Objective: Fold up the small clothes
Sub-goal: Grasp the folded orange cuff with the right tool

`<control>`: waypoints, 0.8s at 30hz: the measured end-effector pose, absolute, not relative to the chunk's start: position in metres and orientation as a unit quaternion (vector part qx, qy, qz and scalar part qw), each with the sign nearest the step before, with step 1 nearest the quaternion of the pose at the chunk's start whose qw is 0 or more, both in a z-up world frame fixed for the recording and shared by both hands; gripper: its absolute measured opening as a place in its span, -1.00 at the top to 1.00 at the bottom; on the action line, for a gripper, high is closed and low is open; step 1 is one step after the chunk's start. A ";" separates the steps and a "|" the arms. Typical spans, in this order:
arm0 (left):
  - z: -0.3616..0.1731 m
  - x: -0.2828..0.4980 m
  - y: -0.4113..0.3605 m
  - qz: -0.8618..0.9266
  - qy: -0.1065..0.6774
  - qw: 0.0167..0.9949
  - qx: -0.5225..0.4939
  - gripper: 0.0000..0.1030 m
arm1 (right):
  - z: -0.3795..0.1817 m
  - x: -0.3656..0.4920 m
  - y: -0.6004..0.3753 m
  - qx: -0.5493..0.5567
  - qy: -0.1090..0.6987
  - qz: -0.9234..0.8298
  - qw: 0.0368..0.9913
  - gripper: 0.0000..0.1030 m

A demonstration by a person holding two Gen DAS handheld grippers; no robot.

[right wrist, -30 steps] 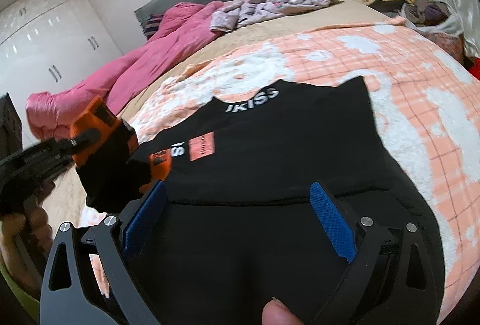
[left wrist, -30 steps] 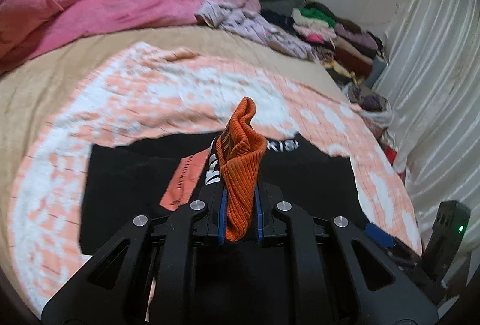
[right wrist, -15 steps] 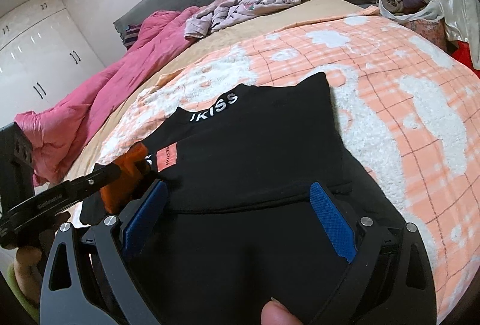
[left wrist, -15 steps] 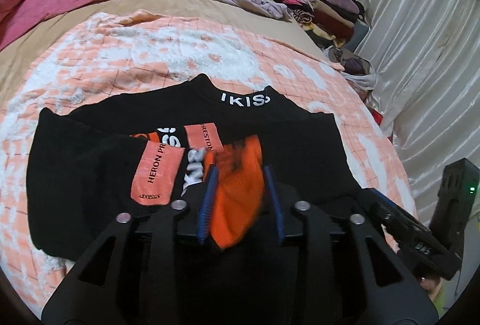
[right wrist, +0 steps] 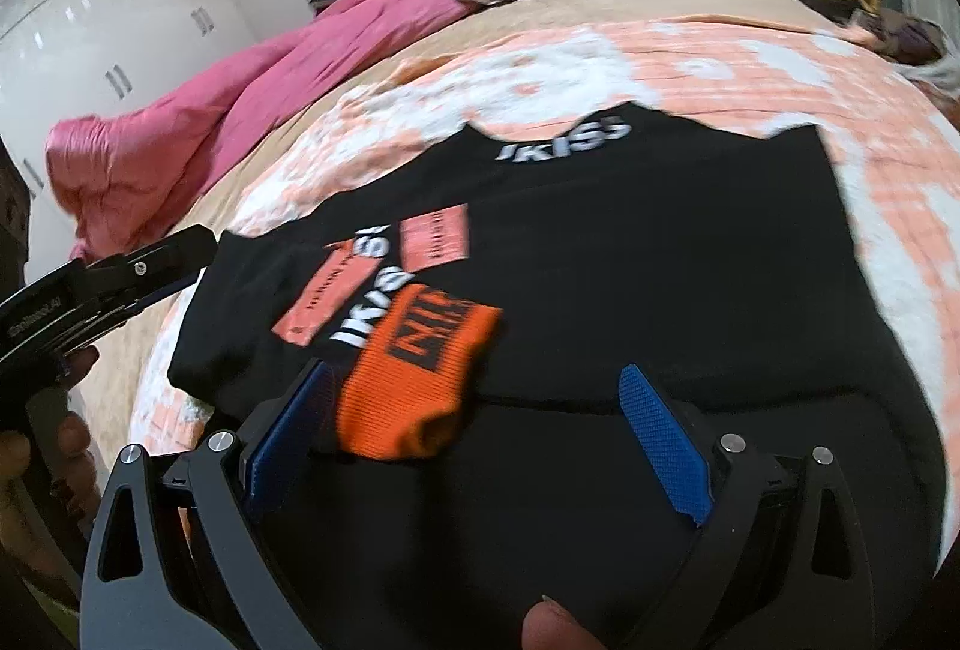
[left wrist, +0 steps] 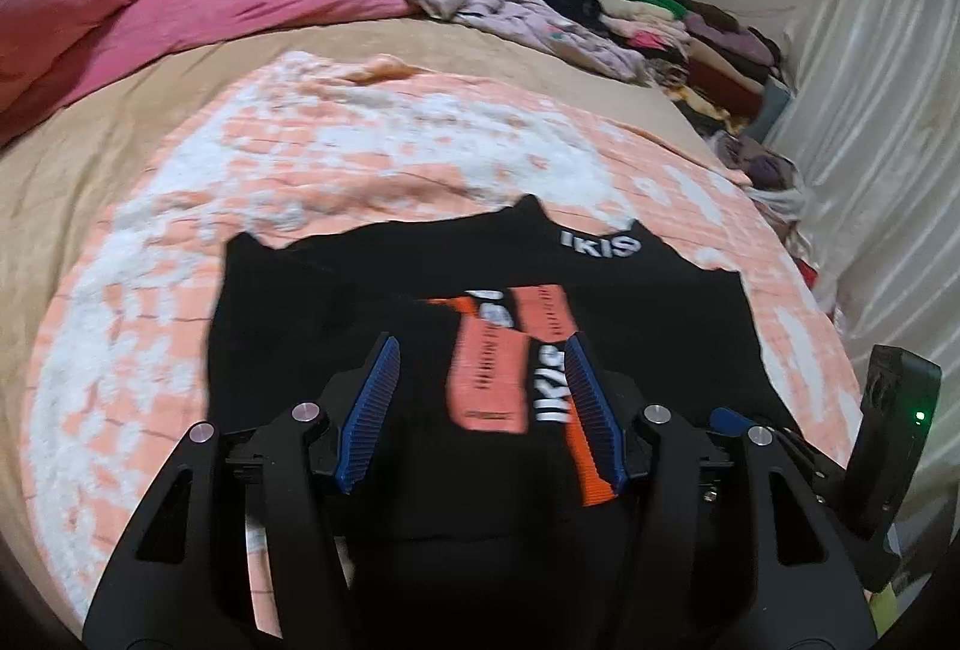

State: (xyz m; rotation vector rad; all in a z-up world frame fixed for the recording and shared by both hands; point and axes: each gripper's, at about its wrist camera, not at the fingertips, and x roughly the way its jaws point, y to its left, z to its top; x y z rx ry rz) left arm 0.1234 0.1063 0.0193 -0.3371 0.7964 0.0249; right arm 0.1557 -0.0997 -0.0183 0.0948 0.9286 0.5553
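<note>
A black top (left wrist: 648, 302) (right wrist: 630, 254) with white lettering and orange patches lies on the orange-and-white blanket (left wrist: 360, 158). One sleeve is folded across the body, its orange ribbed cuff (right wrist: 414, 368) lying flat on the black cloth. My left gripper (left wrist: 480, 404) is open and empty just above the folded sleeve; it also shows at the left edge of the right wrist view (right wrist: 108, 284). My right gripper (right wrist: 480, 434) is open and empty over the near hem, its left finger beside the cuff.
A pink duvet (left wrist: 180, 2) lies bunched at the head of the bed. Loose clothes (left wrist: 528, 14) and a stack of folded clothes (left wrist: 690, 32) sit at the far right. A white curtain (left wrist: 870, 110) hangs on the right; white wardrobes (right wrist: 108, 26) stand on the left.
My left gripper carried the orange cuff across the top, laid it down, then opened and let it go. The right gripper stayed open near the hem.
</note>
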 end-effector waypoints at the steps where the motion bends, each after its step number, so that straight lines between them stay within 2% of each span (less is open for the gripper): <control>1: 0.019 0.121 0.111 0.020 0.383 0.908 -0.166 -0.01 | -0.020 0.157 -0.094 0.041 0.444 0.265 0.855 -0.84; 2: 0.019 0.118 0.116 0.025 0.381 0.909 -0.168 -0.02 | -0.024 0.161 -0.086 0.038 0.450 0.265 0.852 -0.84; 4: 0.018 0.113 0.124 0.034 0.378 0.909 -0.172 -0.02 | -0.032 0.167 -0.078 0.039 0.461 0.265 0.846 -0.70; 6: 0.019 0.109 0.131 0.039 0.374 0.909 -0.178 -0.04 | -0.038 0.171 -0.072 0.047 0.474 0.267 0.838 -0.44; 8: 0.020 0.104 0.140 0.048 0.368 0.910 -0.183 -0.05 | -0.043 0.172 -0.067 0.051 0.479 0.266 0.835 -0.26; 10: 0.021 0.099 0.149 0.058 0.362 0.911 -0.190 -0.05 | -0.044 0.172 -0.062 0.049 0.476 0.270 0.835 0.01; 13: 0.021 0.094 0.160 0.067 0.358 0.909 -0.201 -0.05 | -0.042 0.169 -0.057 0.046 0.470 0.278 0.837 0.55; 14: 0.021 0.093 0.163 0.070 0.357 0.909 -0.202 -0.05 | -0.039 0.168 -0.056 0.041 0.460 0.275 0.843 0.85; 24: 0.023 0.080 0.178 0.092 0.350 0.906 -0.219 -0.05 | 0.007 0.156 -0.061 0.028 0.383 0.310 0.869 0.86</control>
